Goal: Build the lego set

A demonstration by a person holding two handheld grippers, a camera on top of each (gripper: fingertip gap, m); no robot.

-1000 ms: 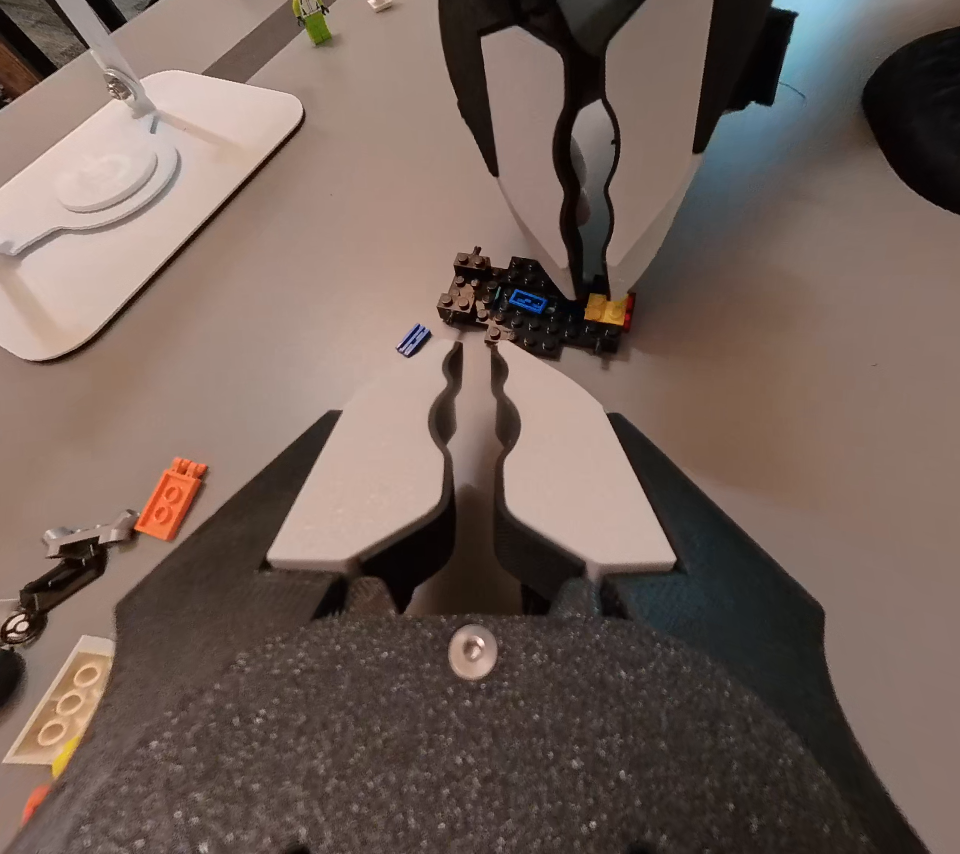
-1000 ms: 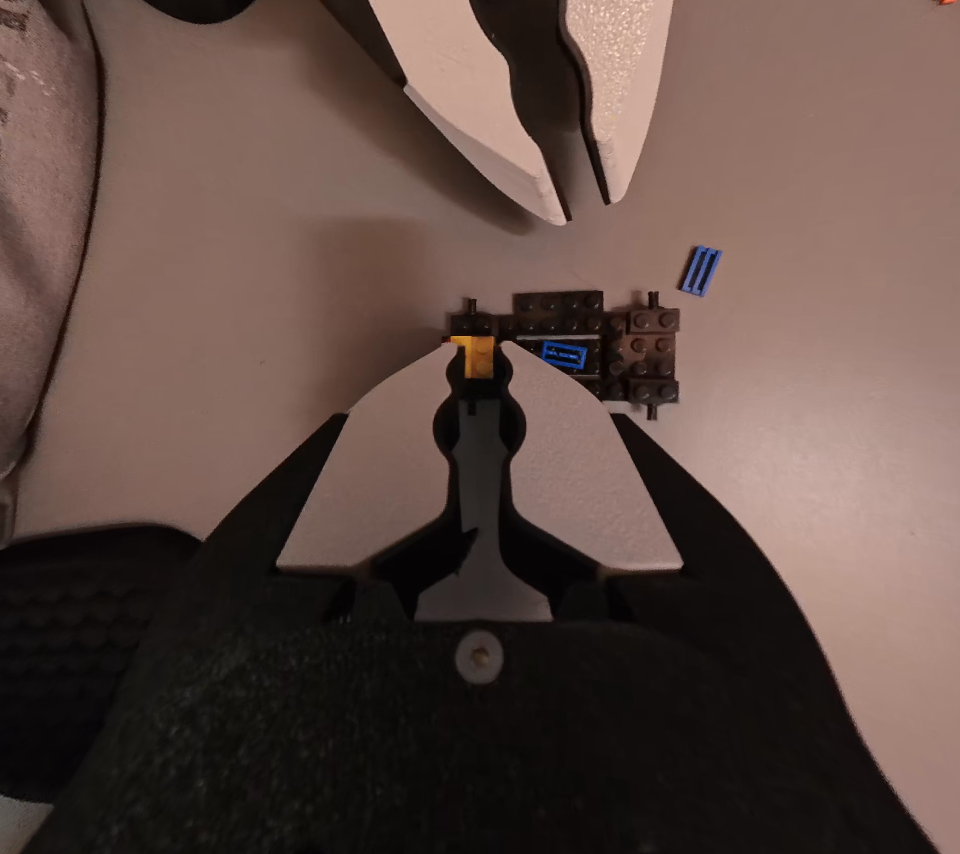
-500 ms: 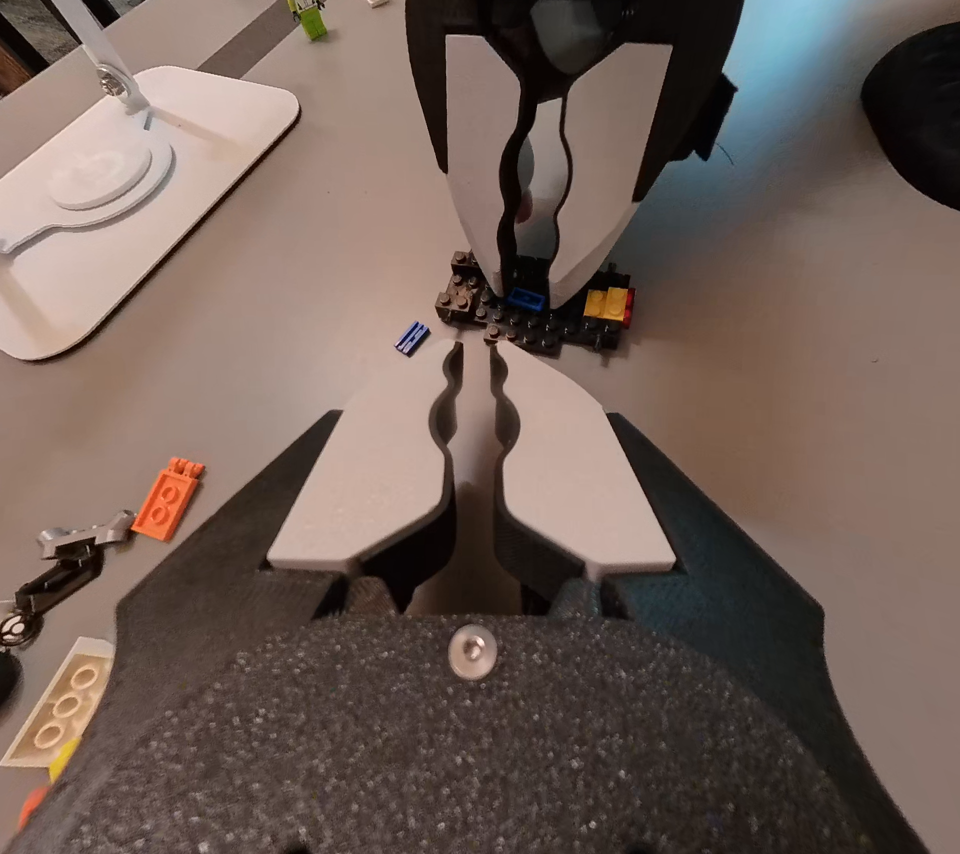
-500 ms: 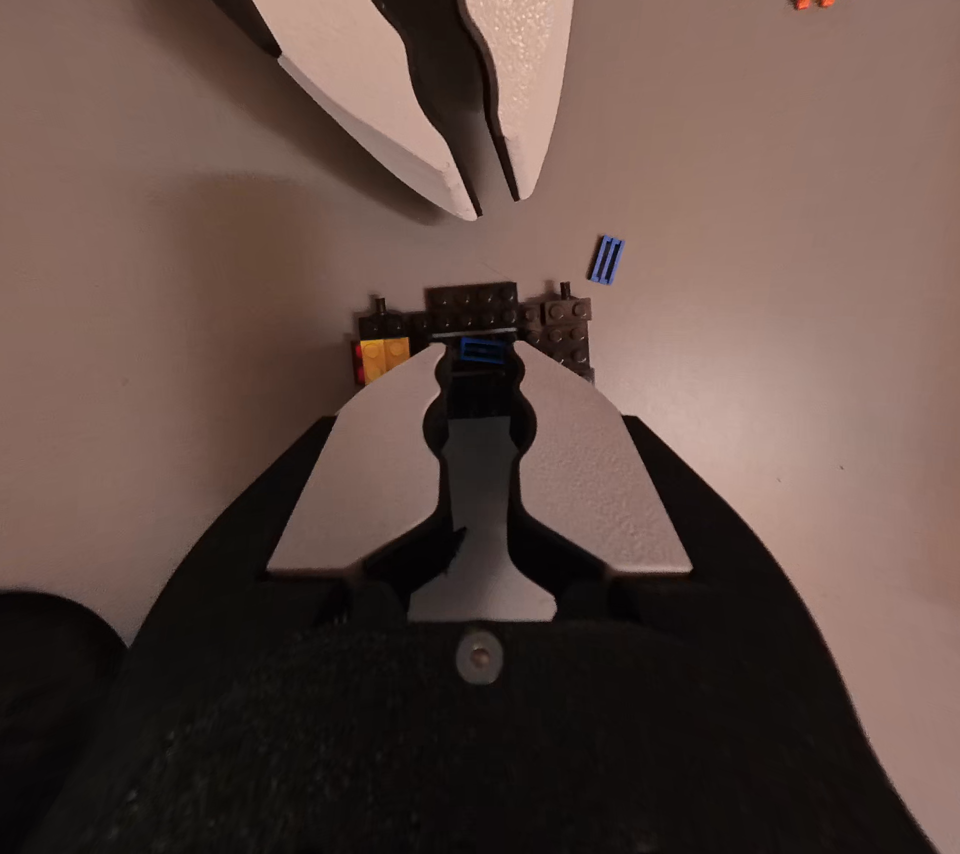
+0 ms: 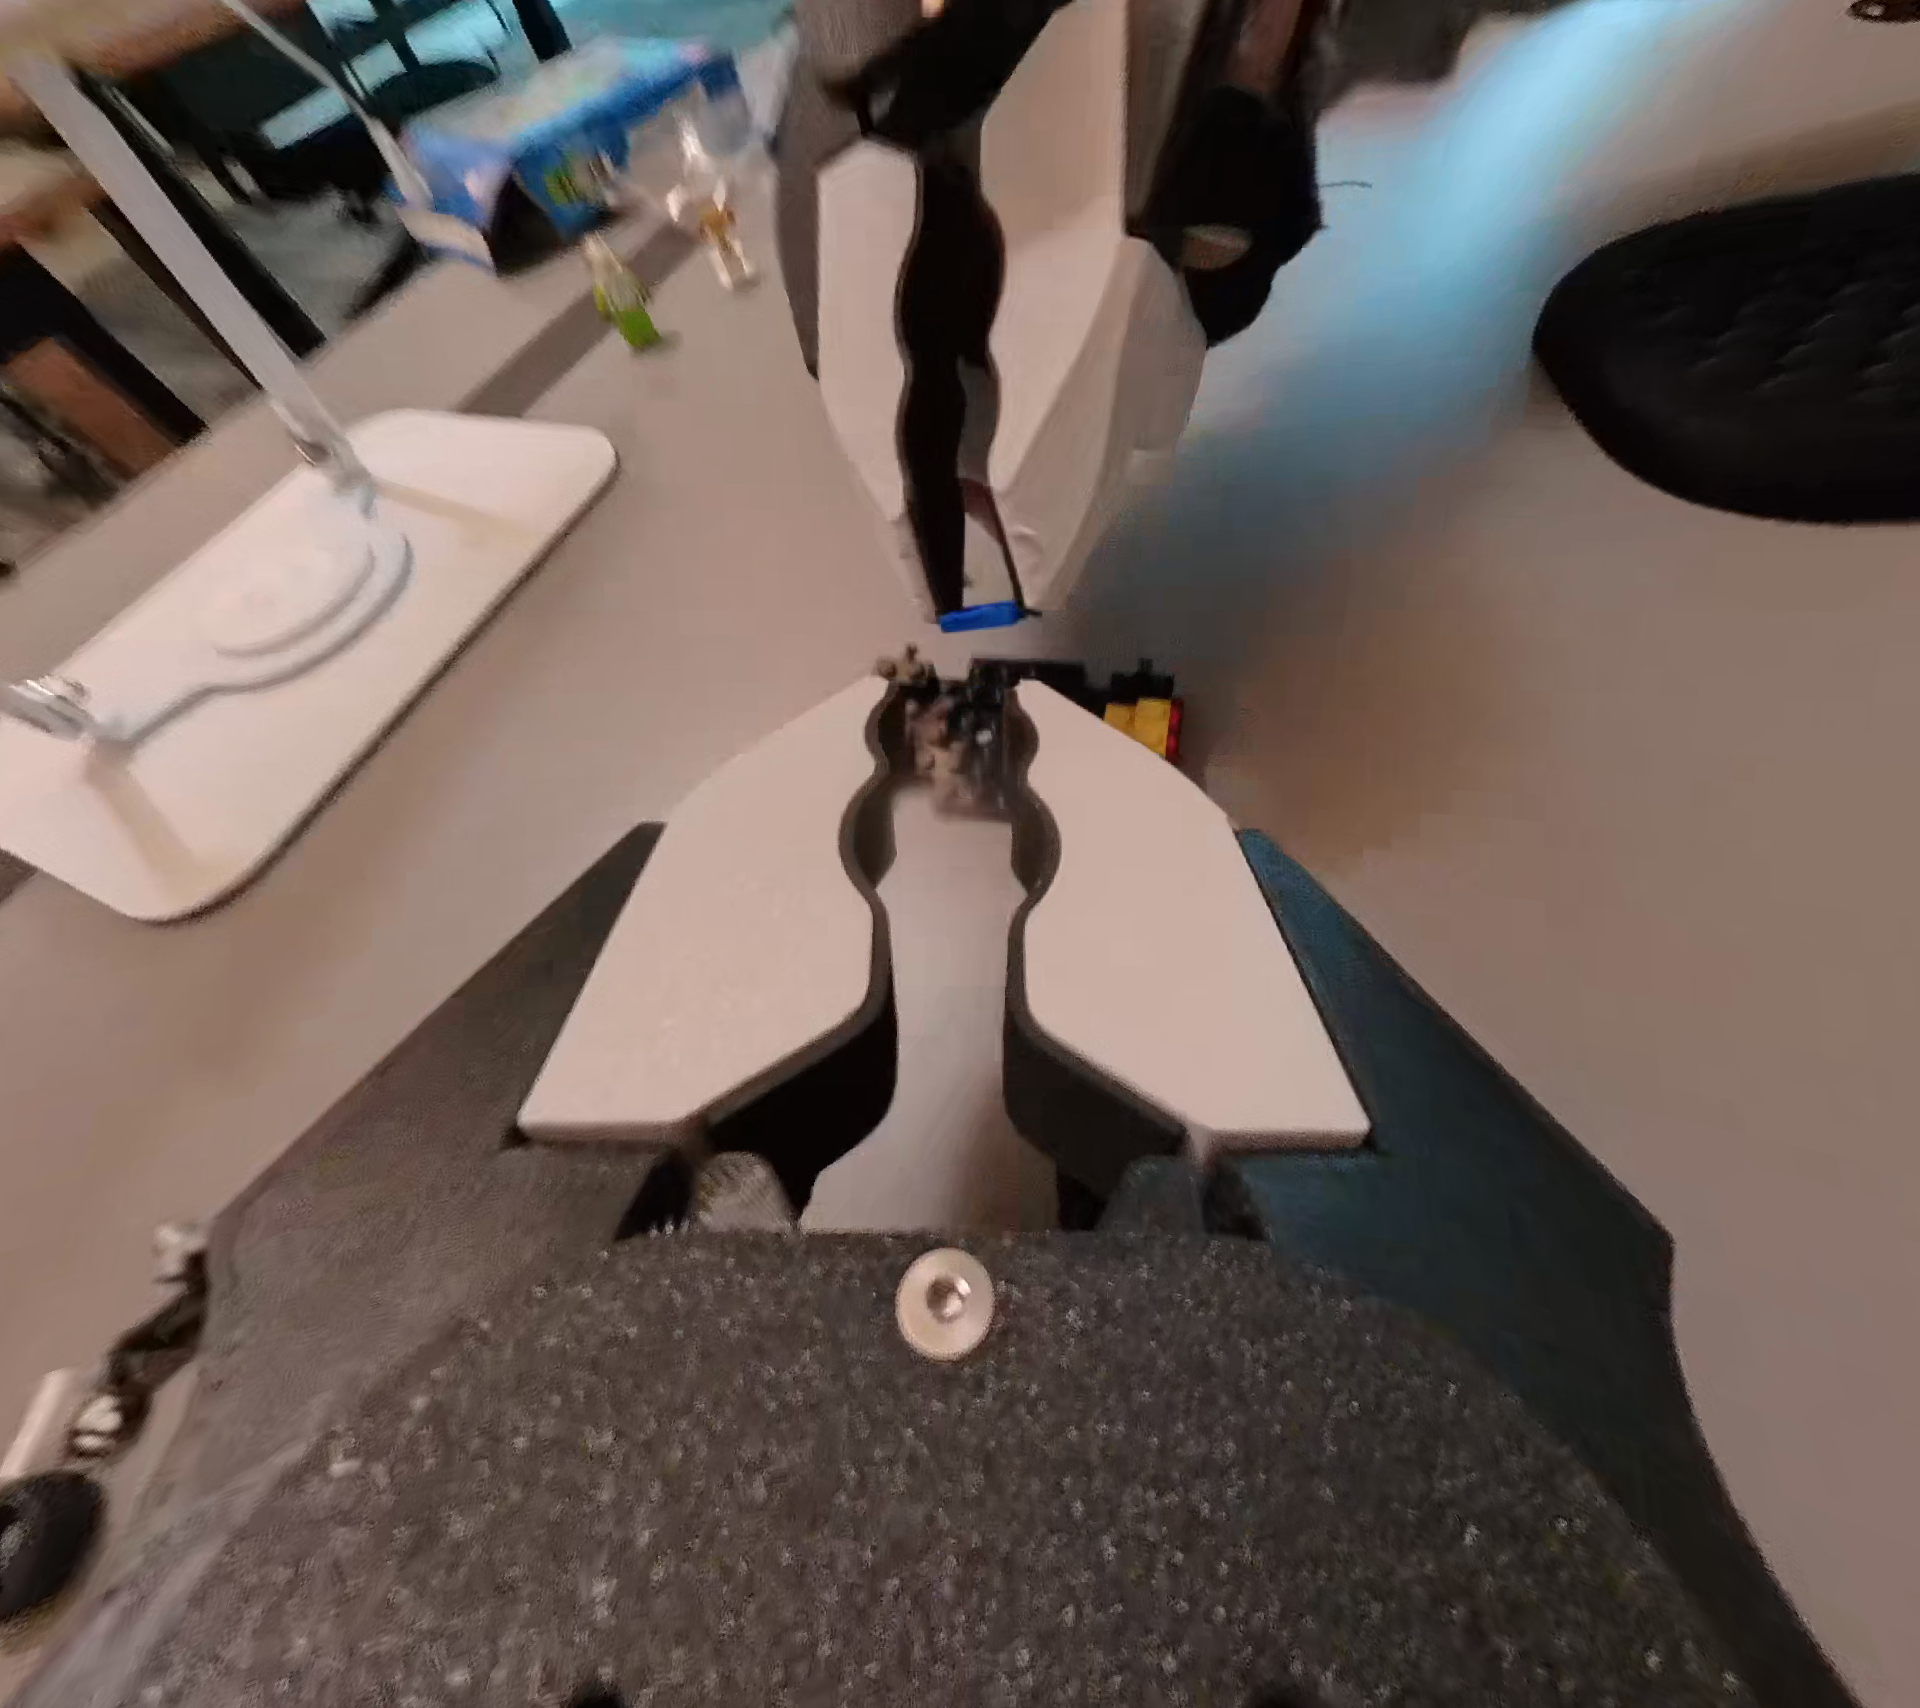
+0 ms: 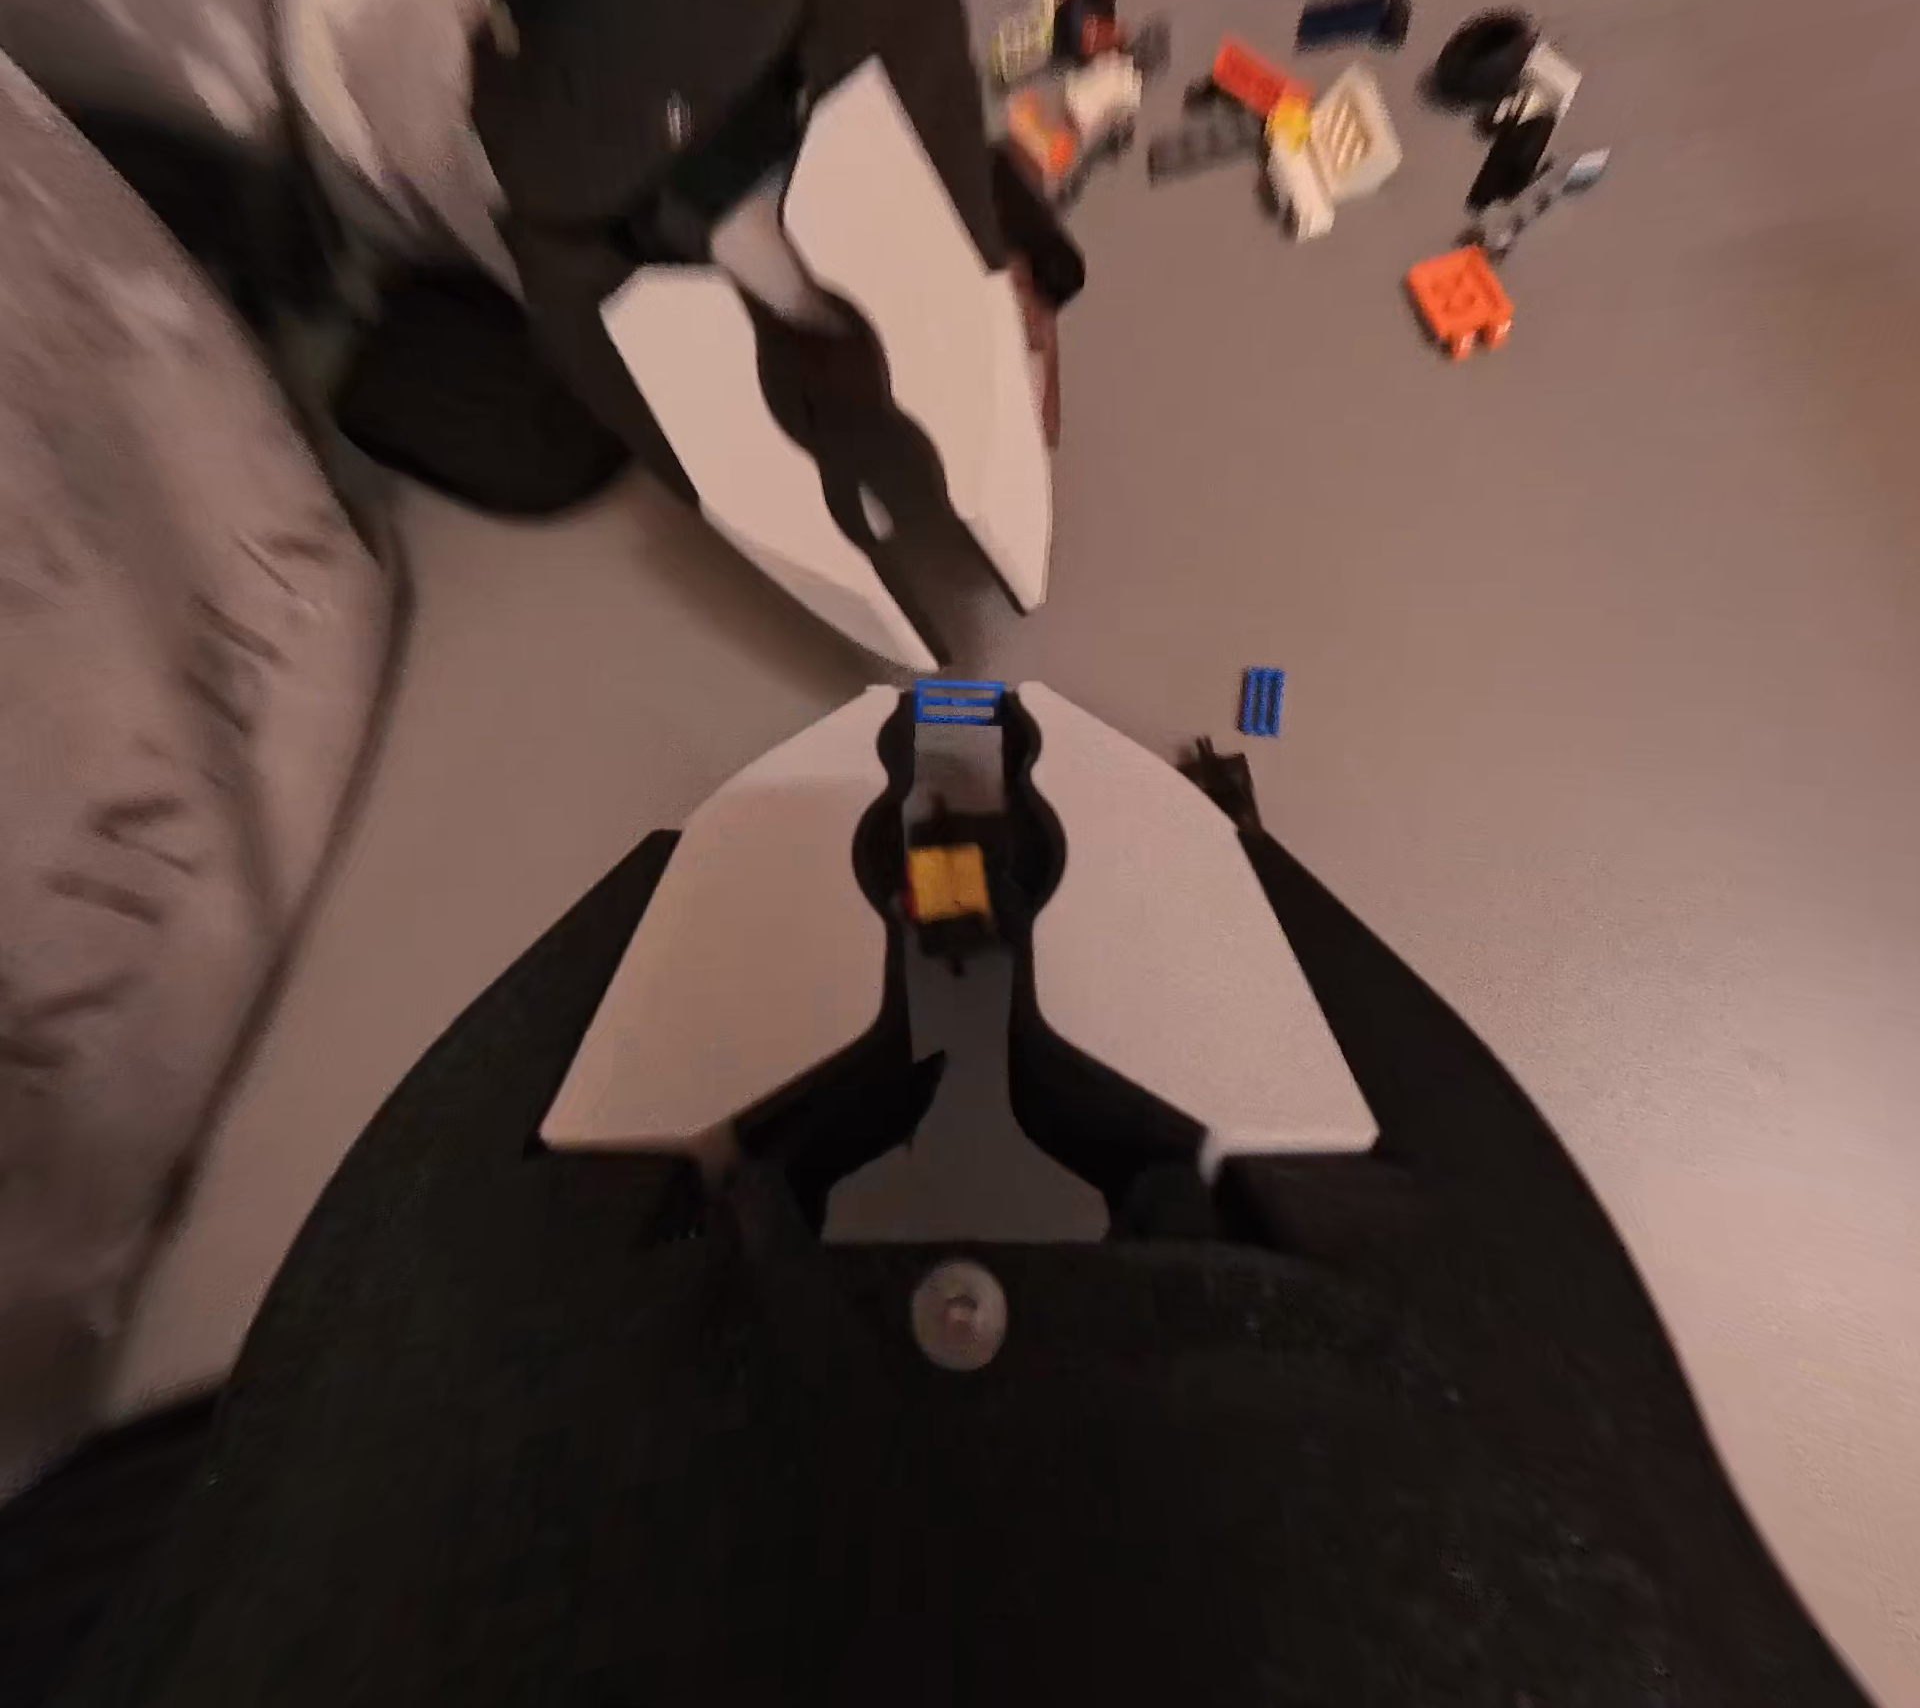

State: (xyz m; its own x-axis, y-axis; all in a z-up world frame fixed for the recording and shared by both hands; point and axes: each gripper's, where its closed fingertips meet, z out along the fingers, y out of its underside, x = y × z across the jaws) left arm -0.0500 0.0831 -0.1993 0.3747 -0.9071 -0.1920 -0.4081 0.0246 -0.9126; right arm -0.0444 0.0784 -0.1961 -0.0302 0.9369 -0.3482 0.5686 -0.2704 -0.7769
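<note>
The blue grille tile (image 5: 987, 616) has come up off the black chassis (image 5: 971, 723), pinched between the right gripper (image 6: 958, 702) tips; the chassis sits below. The left gripper (image 5: 943, 713), slightly parted and holding nothing, straddles the chassis. Probably a removal for refitting.

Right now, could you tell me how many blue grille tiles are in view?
2. One blue tile is pinched at the tips of the right gripper, above the black build. The other tile lies loose on the table to its right. Others could be hidden.
</note>
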